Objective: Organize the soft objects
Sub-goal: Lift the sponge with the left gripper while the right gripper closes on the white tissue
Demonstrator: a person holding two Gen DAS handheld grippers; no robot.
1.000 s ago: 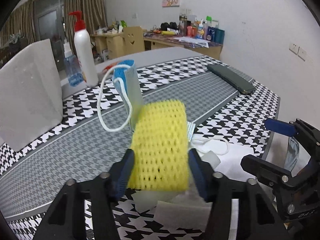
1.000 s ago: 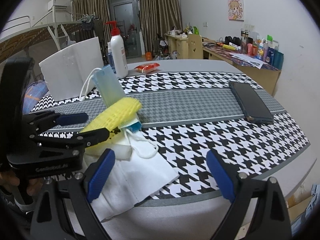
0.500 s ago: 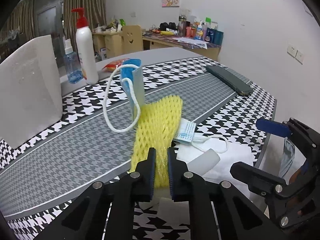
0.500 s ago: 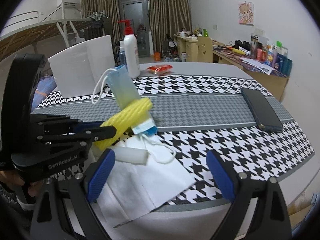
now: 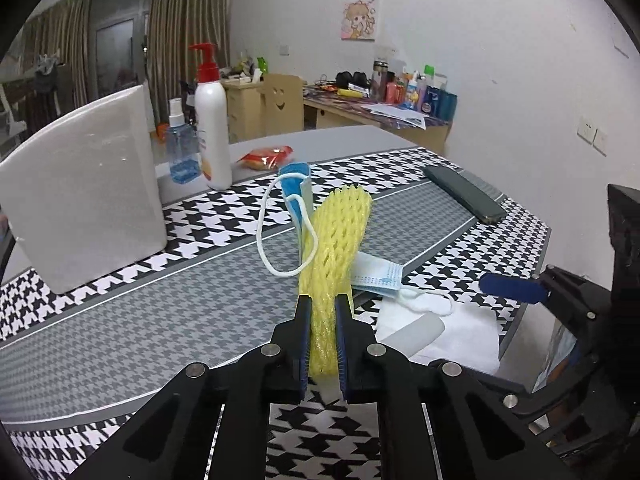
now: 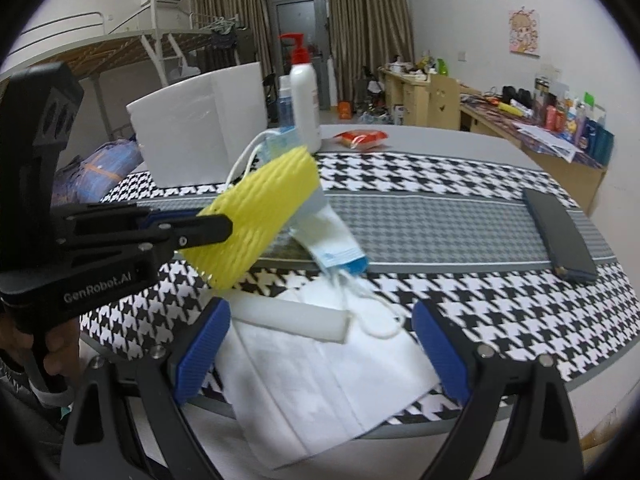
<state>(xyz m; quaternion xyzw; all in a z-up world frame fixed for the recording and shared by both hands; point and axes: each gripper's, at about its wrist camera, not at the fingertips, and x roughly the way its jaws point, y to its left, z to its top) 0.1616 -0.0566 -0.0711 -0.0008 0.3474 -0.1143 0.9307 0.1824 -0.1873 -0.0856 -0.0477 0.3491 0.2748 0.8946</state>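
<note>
Your left gripper [image 5: 322, 340] fingers squeeze the yellow foam mesh sleeve [image 5: 336, 256], hiding its lower end; right gripper [image 6: 320, 344] fingers spread, empty, lower frame.

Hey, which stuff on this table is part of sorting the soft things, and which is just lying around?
Part of the job:
- yellow foam net, pinched in the left gripper
- face mask
- white foam strip
- white tissue
- white box
- right gripper, open

Just lying about:
- phone
- pump bottle
- spray bottle
- red snack packet
</note>
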